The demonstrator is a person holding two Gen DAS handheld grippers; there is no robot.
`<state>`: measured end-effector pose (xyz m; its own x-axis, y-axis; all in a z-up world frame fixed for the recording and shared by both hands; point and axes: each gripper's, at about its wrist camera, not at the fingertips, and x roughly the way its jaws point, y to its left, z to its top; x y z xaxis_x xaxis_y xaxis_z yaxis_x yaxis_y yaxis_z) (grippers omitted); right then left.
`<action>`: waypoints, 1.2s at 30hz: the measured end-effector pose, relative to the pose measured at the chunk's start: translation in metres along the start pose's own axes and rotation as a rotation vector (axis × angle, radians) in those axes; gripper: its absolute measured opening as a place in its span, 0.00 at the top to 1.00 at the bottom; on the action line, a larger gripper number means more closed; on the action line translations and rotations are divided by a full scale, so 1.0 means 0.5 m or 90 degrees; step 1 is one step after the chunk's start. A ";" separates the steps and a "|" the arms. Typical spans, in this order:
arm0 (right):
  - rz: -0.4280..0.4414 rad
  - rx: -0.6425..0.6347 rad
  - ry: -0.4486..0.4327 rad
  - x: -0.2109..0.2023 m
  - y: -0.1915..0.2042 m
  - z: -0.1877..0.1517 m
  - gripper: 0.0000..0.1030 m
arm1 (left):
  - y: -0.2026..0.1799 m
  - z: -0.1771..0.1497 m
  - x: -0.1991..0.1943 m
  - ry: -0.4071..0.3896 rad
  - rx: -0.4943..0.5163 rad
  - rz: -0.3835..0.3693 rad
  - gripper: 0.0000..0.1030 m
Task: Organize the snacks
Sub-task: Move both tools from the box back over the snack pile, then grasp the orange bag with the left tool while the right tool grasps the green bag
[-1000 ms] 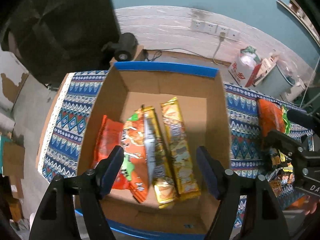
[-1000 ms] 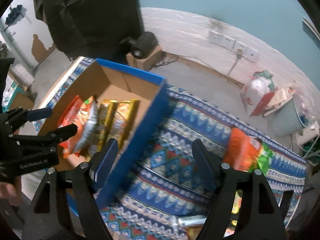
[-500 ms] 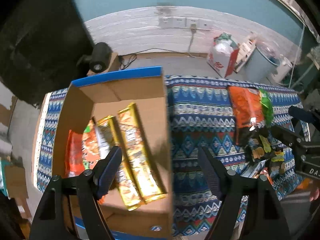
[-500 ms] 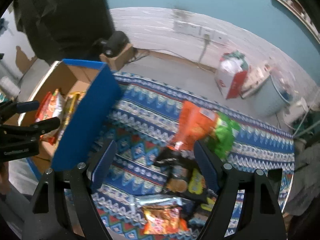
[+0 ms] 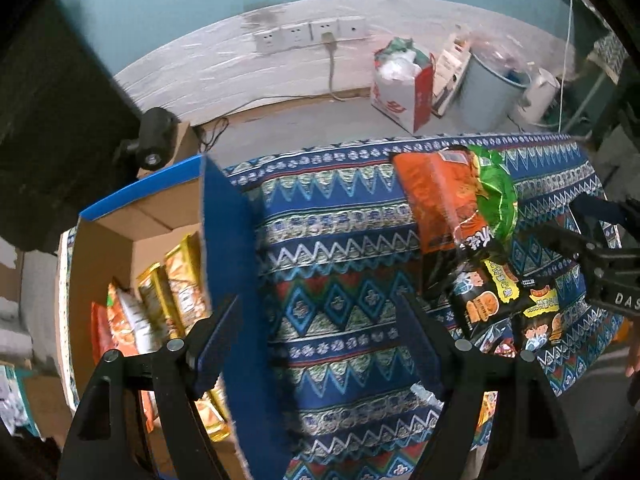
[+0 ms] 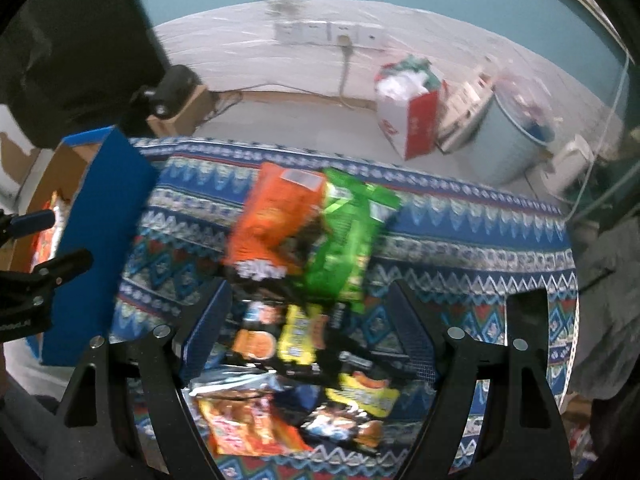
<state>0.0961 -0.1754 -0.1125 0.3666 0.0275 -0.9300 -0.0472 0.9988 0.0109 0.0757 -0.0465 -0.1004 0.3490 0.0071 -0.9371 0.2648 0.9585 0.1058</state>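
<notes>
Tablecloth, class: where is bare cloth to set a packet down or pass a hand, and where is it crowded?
Free: the patterned tablecloth between the box's blue wall and the orange bag, and the strip right of the green bag. Crowded: the loose snack pile and the box's floor, lined with packets.

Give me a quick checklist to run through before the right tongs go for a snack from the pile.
1. Right tongs open, nothing between them: ok.
2. Left tongs open and empty: ok.
3. Right tongs over the snack pile: ok.
4. Packets overlap, orange bag and green bag among them; one free to lift alone: cannot tell.
5. Box open, floor space beside the snacks inside: ok.
6. Left tongs clear of the pile: ok.
</notes>
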 end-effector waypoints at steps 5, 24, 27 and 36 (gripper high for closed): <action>-0.013 0.036 0.016 0.033 -0.060 -0.012 0.22 | -0.033 0.024 0.029 0.013 0.018 -0.005 0.23; 0.023 0.044 0.061 0.208 -0.075 0.026 0.23 | -0.034 0.094 0.170 0.065 -0.012 -0.024 0.23; 0.029 0.039 0.068 0.225 -0.073 0.028 0.33 | -0.034 0.105 0.168 0.061 -0.027 -0.041 0.23; -0.009 0.013 0.040 0.193 -0.090 0.024 0.71 | -0.062 0.138 0.155 0.049 -0.089 -0.125 0.21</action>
<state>0.1447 -0.2172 -0.1983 0.3078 0.0109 -0.9514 -0.0236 0.9997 0.0038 0.1565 -0.0952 -0.1533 0.2323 -0.1672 -0.9582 0.1917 0.9737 -0.1235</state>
